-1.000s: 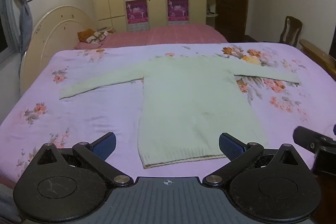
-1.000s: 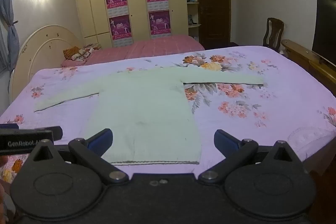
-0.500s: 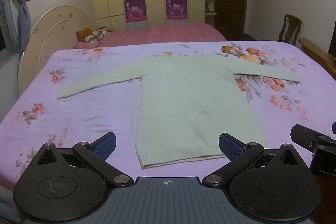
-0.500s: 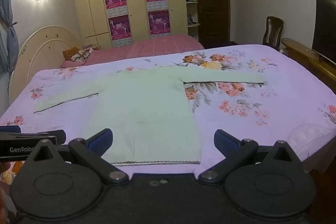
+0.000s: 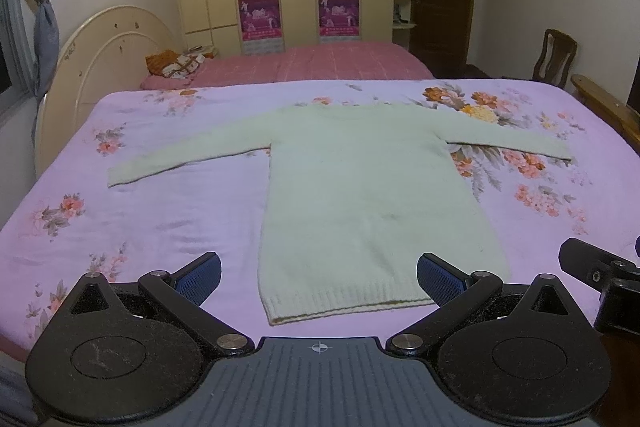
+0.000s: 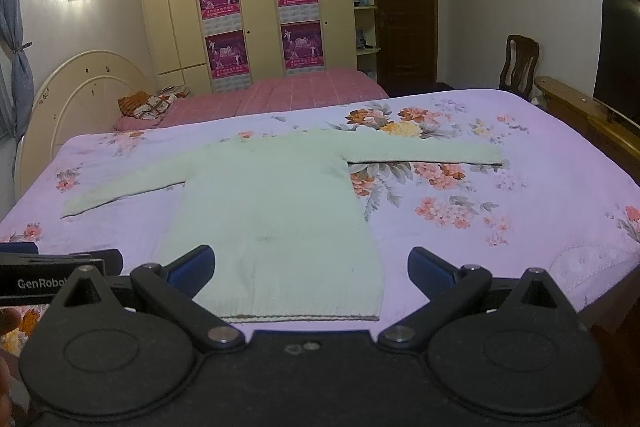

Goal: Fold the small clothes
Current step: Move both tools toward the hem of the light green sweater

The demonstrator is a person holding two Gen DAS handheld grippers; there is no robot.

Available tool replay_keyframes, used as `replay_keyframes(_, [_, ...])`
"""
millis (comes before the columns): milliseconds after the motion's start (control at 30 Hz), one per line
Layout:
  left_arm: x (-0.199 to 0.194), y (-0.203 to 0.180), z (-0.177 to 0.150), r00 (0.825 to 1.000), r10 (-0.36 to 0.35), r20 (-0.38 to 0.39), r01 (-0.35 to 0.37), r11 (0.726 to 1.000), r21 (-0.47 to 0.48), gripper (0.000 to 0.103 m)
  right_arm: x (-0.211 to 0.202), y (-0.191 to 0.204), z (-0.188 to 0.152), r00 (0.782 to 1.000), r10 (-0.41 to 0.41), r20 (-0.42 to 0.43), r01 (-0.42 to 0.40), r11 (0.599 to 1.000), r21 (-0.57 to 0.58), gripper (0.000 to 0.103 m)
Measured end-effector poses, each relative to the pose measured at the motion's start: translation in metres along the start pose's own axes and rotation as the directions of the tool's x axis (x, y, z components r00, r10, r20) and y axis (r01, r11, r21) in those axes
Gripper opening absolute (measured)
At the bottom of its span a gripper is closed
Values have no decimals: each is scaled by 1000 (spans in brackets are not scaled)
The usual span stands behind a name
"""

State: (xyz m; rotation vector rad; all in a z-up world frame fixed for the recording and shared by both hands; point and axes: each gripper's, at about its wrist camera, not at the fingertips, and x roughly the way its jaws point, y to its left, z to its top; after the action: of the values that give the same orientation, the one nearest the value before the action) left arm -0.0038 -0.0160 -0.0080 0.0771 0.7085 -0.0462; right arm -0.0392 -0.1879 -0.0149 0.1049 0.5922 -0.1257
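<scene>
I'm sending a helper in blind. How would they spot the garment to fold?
Find the big bed with the purple flowered sheet. A pale green sweater lies flat on it, sleeves spread wide; it is the only plain, unpatterned thing there.

The sweater point(image 5: 372, 203) is pale, matt knit cloth with a ribbed hem (lower centre of the frame). The bedsheet point(image 5: 168, 223) under it is smooth printed cotton-like cloth. The left tongs point(image 5: 319, 273) are matt black plastic with ridged blue pads point(image 5: 200, 275) and shiny metal pivot screws.
</scene>
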Motion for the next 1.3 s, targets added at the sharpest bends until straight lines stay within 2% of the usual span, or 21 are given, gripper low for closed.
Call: replay_keyframes(1300, [13, -8, 9, 1000, -1, -27, 0, 1000, -15, 103, 6, -4, 4, 1000, 6, -11, -6, 1000, -9, 102])
